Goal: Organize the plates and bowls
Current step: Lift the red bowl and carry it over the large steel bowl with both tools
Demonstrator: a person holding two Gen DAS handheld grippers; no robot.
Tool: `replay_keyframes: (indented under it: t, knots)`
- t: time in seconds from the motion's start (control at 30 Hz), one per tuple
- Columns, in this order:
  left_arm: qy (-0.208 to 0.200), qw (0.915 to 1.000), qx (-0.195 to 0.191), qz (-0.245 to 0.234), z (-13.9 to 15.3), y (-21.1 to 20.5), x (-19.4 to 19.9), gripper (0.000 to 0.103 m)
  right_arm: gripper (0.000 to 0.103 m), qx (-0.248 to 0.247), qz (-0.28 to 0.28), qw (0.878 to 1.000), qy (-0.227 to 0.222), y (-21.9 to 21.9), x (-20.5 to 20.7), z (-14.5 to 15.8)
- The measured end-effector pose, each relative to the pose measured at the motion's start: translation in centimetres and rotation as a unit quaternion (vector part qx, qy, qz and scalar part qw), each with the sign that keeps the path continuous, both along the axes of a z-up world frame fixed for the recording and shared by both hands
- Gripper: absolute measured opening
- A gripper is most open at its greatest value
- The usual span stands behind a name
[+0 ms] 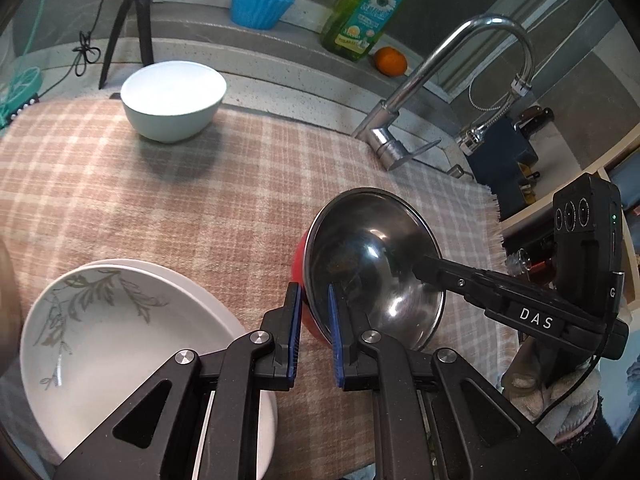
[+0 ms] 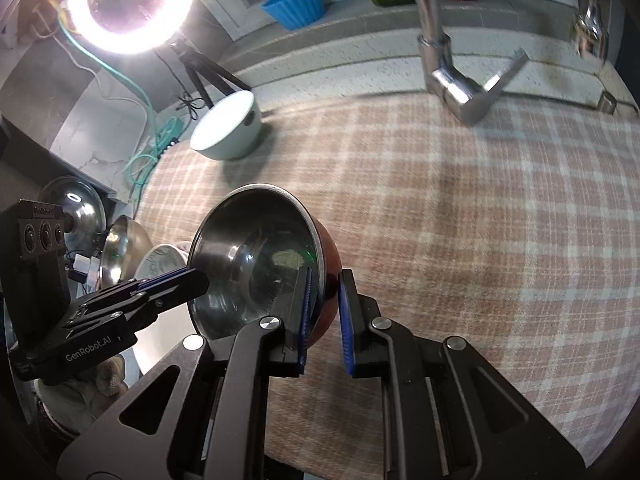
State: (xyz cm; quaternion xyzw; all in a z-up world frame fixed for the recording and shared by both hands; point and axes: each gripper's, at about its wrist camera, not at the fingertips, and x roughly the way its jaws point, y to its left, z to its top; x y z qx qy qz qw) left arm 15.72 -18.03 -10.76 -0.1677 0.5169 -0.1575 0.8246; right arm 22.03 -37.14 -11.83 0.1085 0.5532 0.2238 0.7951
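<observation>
left gripper (image 1: pixel 314 322): jaws narrowly parted, straddling the rim of the steel bowl (image 1: pixel 372 264) | right gripper (image 2: pixel 324 312): jaws likewise astride the opposite rim | steel bowl: red outside, tilted on edge above the plaid cloth (image 1: pixel 180 200) | stacked plates (image 1: pixel 120 340): worktop's near-left corner | white bowl (image 1: pixel 174 100): far-left edge
</observation>
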Motion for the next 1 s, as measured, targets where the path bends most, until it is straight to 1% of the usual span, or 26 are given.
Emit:
replay_keyframes:
  t: [0.3,0.5,0.73,1.0]
  knots:
    - [-0.024,0.9993,-0.010,0.027,2.3,3.6,-1.6,0.012,0.014,0.008,0.025,0.999,-0.026,3.7,-0.6,2.8]
    - [-0.039,0.9978,-0.012,0.052,3.4,6.9,-2.9,0.012,0.014,0.012,0.045,0.998,-0.033,7.1,-0.9,3.8]
    - [-0.050,0.9949,-0.010,0.087,4.4,11.5,-4.7,0.012,0.014,0.019,0.077,0.996,-0.040,12.2,-1.5,4.7]
    - [-0.051,0.9901,-0.005,0.131,4.9,17.3,-6.7,0.012,0.014,0.027,0.117,0.992,-0.043,18.8,-2.2,5.4]
